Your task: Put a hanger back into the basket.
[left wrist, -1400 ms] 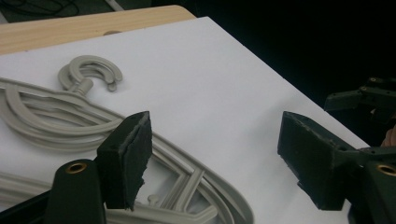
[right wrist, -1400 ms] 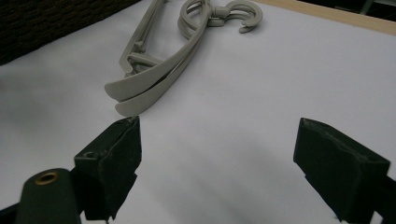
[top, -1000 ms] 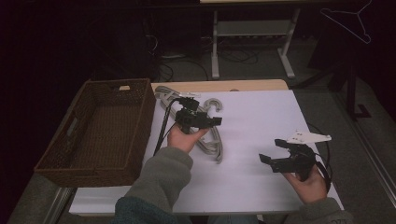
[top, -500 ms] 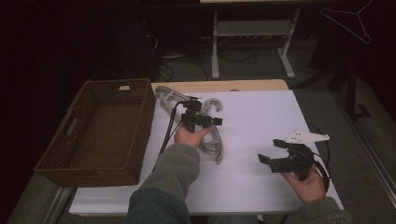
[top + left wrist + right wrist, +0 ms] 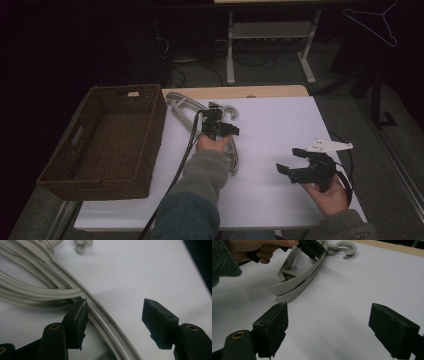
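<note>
Several grey plastic hangers [image 5: 232, 161] lie stacked on the white table [image 5: 280, 125], hooks [image 5: 233, 111] toward the far edge. My left gripper [image 5: 220, 125] is low over the stack. In the left gripper view its jaws [image 5: 115, 315] stand apart and have just been closing. One hanger arm [image 5: 105, 315] runs between them, close against the left pad [image 5: 80, 315], and the right pad [image 5: 157, 321] is clear of it. My right gripper [image 5: 290, 160] hovers open and holds nothing at the near right. From there the hangers [image 5: 297, 287] lie ahead, with the left gripper [image 5: 312, 247] on them.
A brown wicker basket [image 5: 150, 150] stands at the table's left side, beside the hangers. Past the far edge are a desk frame [image 5: 231, 50] and floor cables. A wire hanger [image 5: 372, 22] hangs at the top right.
My left gripper has reached forward and sunk onto the hanger stack, and its jaws stand narrower. The right gripper has stayed where it was.
</note>
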`<control>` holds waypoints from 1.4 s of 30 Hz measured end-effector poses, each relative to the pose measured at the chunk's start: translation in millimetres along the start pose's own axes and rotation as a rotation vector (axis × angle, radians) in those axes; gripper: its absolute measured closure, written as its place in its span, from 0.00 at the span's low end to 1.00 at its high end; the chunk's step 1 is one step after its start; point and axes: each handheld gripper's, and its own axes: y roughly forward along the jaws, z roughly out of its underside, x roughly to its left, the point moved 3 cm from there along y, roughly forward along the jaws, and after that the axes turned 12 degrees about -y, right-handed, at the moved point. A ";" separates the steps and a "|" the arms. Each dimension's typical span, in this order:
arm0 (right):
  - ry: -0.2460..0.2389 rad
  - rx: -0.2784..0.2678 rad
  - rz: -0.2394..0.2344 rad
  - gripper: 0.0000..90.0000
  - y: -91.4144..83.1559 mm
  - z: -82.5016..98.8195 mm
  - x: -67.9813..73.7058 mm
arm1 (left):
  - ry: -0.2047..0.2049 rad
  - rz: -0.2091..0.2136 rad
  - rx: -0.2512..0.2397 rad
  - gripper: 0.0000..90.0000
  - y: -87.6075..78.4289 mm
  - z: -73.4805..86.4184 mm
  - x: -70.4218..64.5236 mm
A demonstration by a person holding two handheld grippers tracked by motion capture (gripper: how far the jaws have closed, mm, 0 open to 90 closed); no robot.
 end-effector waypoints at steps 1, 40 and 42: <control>0.000 0.000 0.000 0.17 0.0 0.0 0.0 | 0.005 -0.032 0.005 0.41 2.4 0.3 -1.3; -0.017 -0.006 -0.015 0.19 4.5 -0.7 3.5 | -0.078 -0.253 -0.057 0.75 10.8 0.9 -1.7; -0.014 -0.003 -0.016 0.19 4.5 -1.0 3.9 | -0.090 -0.256 -0.044 0.70 12.3 1.4 -0.2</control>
